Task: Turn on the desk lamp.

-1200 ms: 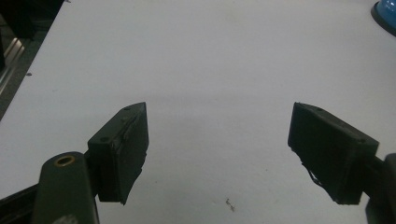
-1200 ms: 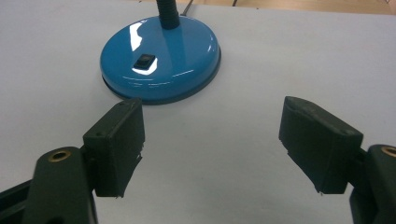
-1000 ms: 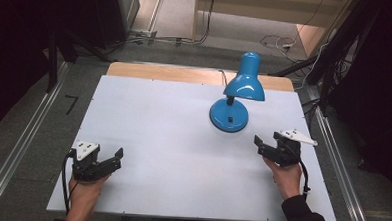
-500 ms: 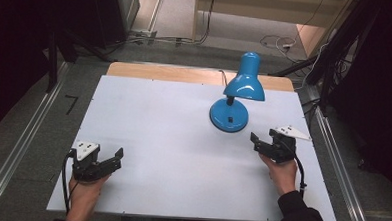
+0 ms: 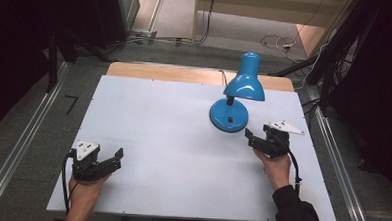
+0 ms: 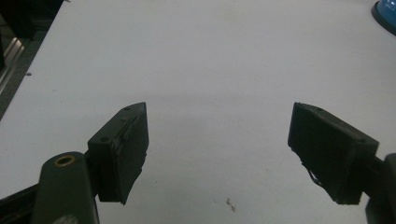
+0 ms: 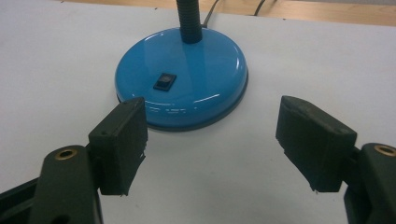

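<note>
The lamp (image 5: 233, 99) stands upright toward the far right of the table (image 5: 172, 139), and nothing touches it yet, so the work looks barely begun. The right gripper (image 5: 251, 138) sits just beside the round base (image 7: 183, 77), jaws spread wide and pointed at it, the black switch (image 7: 164, 81) facing them. The left gripper (image 5: 113, 159) rests well apart near the front left corner, jaws also wide and empty. Reaching and pressing or gripping remain.

lamp (image 5: 230, 114) just before right gripper (image 5: 255, 139)
</note>
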### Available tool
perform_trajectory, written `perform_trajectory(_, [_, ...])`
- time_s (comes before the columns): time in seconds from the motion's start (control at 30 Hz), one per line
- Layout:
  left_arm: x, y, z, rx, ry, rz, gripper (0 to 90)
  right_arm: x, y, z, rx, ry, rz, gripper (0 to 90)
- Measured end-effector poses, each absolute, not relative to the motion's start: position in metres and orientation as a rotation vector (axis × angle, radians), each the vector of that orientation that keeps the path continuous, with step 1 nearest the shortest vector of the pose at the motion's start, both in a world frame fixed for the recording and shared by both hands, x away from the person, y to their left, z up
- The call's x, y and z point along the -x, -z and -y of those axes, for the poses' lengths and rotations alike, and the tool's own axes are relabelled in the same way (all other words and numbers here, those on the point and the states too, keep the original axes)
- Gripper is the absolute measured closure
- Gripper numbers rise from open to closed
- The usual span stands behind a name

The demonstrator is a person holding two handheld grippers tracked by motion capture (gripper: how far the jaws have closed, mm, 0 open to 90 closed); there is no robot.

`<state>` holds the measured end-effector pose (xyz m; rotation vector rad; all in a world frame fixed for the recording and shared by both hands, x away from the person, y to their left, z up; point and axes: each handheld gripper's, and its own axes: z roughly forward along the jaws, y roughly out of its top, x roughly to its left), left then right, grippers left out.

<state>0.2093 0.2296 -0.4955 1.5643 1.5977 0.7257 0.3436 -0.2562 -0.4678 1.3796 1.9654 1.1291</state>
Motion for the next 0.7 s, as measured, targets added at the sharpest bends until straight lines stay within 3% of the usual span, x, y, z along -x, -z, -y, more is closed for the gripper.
perform_trajectory(0.7, [-0.210, 0.496, -0.230, -1.563, -0.726, -1.599, 21.2, -0.357, 0.469, 0.243, -1.382, -1.128, -1.971, 27.2])
